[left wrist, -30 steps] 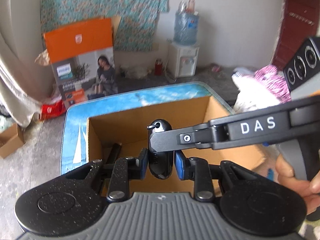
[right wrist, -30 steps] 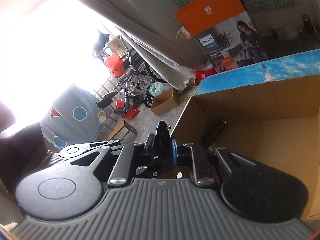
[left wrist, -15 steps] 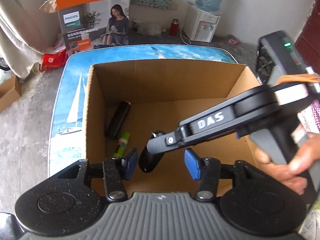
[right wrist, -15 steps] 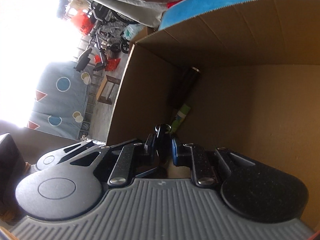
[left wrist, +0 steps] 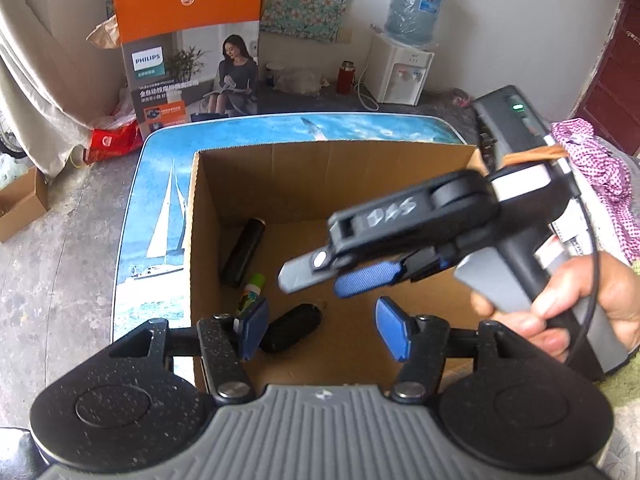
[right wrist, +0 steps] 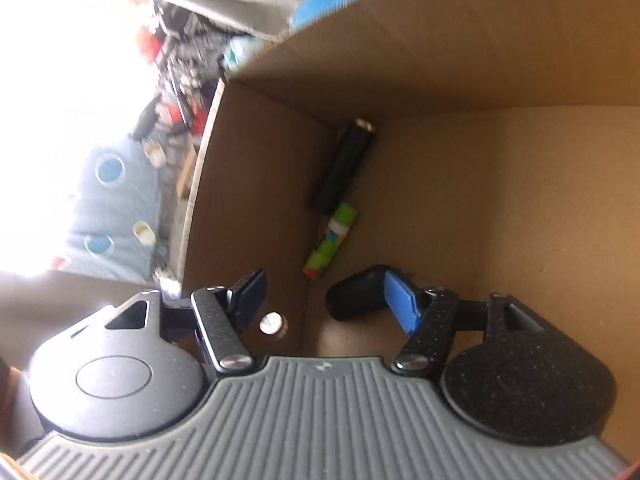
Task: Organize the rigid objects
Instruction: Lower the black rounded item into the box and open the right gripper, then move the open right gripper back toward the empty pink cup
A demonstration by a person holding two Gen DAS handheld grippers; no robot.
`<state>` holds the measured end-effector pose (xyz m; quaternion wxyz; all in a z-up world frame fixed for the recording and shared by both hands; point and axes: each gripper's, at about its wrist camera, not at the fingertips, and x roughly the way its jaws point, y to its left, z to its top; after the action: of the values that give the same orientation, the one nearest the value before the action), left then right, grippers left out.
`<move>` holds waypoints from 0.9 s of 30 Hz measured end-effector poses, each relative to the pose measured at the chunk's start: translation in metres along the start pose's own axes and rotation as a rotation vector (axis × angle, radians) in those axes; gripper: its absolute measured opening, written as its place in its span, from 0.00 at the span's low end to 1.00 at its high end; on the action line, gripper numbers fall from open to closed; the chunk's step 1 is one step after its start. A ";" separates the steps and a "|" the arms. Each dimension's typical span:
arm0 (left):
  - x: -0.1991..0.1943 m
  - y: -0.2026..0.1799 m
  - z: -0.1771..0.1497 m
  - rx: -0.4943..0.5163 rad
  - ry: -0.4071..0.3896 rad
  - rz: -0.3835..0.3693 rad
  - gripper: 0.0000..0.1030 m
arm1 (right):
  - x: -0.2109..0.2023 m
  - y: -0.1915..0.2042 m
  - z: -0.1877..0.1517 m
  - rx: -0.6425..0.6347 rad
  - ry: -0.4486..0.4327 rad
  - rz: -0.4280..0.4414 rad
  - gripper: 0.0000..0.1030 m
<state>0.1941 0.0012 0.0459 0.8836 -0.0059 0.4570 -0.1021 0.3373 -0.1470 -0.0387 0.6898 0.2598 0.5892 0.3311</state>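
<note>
With both grippers spread and empty, we find the black oval plastic key fob (left wrist: 294,327) on the brown cardboard box (left wrist: 320,168) floor, long axis diagonal, just beyond our left gripper (left wrist: 322,330), whose left fingertip is nearer than the right gripper (right wrist: 332,294).

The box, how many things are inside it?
3. A black tube lies by the box's left wall, a green stick just below it, and a black fob on the floor nearest the camera. The near corners are hidden.
</note>
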 end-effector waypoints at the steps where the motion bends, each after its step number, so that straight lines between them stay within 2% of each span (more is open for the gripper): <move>1: -0.005 -0.001 -0.002 0.002 -0.011 -0.005 0.59 | -0.008 0.001 -0.004 0.001 -0.028 0.014 0.64; 7: -0.041 -0.010 -0.018 0.010 -0.101 -0.060 0.66 | -0.082 0.014 -0.053 -0.055 -0.252 0.070 0.64; 11: -0.063 -0.017 -0.039 0.021 -0.149 -0.093 0.76 | -0.137 0.024 -0.113 -0.135 -0.412 0.098 0.65; 15: -0.071 -0.023 -0.066 0.033 -0.143 -0.153 0.81 | -0.172 0.021 -0.173 -0.174 -0.524 0.097 0.69; 17: -0.070 -0.026 -0.080 0.039 -0.131 -0.181 0.84 | -0.184 0.003 -0.199 -0.176 -0.547 0.066 0.69; 21: -0.058 -0.037 -0.109 0.068 -0.092 -0.205 0.87 | -0.169 -0.014 -0.243 -0.166 -0.538 -0.031 0.70; 27: -0.023 -0.063 -0.152 0.160 -0.008 -0.128 0.87 | -0.117 -0.027 -0.269 -0.167 -0.472 -0.141 0.69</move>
<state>0.0472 -0.0439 -0.0170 0.8747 0.0349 0.4424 -0.1946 0.0660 -0.2629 -0.0300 0.8487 0.2303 0.3989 0.2599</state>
